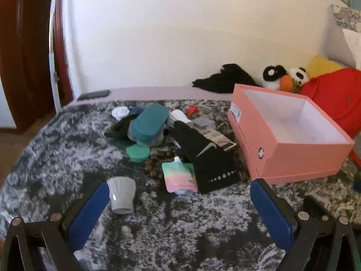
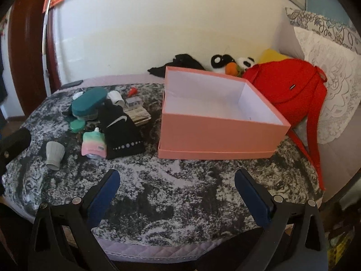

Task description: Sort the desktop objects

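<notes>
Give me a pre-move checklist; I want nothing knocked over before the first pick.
1. Left gripper open, nothing between the fingers: ok.
2. Right gripper open, holding nothing: ok.
3. Pink box open, inside bare: ok.
4. Grey cup lies apart from the pile, beside the left finger: ok.
5. Pouch free of the black glove: not ok, they touch.
6. Beads loose or strung: cannot tell.

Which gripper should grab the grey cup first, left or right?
Left. The grey cup lies right beside the left gripper, whose jaws are open and empty. The right gripper, also open, sits in front of the pink box, with the cup off to its left.
</notes>
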`<state>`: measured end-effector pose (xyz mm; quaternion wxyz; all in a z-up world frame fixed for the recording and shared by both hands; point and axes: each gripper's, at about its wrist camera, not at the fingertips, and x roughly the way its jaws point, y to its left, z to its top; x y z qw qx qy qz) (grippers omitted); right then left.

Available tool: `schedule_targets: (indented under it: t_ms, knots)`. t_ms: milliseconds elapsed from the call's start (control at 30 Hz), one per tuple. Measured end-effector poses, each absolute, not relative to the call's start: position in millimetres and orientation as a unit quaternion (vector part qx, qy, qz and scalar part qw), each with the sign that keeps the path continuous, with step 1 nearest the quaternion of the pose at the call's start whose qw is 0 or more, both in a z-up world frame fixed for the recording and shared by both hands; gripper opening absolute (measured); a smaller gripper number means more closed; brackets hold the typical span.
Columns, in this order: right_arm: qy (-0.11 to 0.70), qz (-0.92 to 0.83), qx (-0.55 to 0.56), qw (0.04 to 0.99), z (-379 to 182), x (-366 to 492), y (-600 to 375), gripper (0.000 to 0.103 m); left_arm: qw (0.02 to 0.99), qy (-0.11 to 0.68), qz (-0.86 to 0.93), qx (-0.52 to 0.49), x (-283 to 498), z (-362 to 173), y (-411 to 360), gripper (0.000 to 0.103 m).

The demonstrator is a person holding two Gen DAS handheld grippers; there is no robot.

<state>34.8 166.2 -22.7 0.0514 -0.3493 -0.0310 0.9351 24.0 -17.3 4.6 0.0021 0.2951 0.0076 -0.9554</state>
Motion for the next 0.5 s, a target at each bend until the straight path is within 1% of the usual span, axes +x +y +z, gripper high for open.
schedule_targets:
  t_ms: [100,500]
  knots:
    - [-0.032,0.936,-0.346,0.062,-20,35,165,0.103,0.009,-0.008,-0.96,0.281,29,3,-17,0.103]
    - [-0.016,0.942,-0.327,0.072,3,42,162,0.103,0.023,-0.013,-0.962,0.273,35,6,-17,0.103]
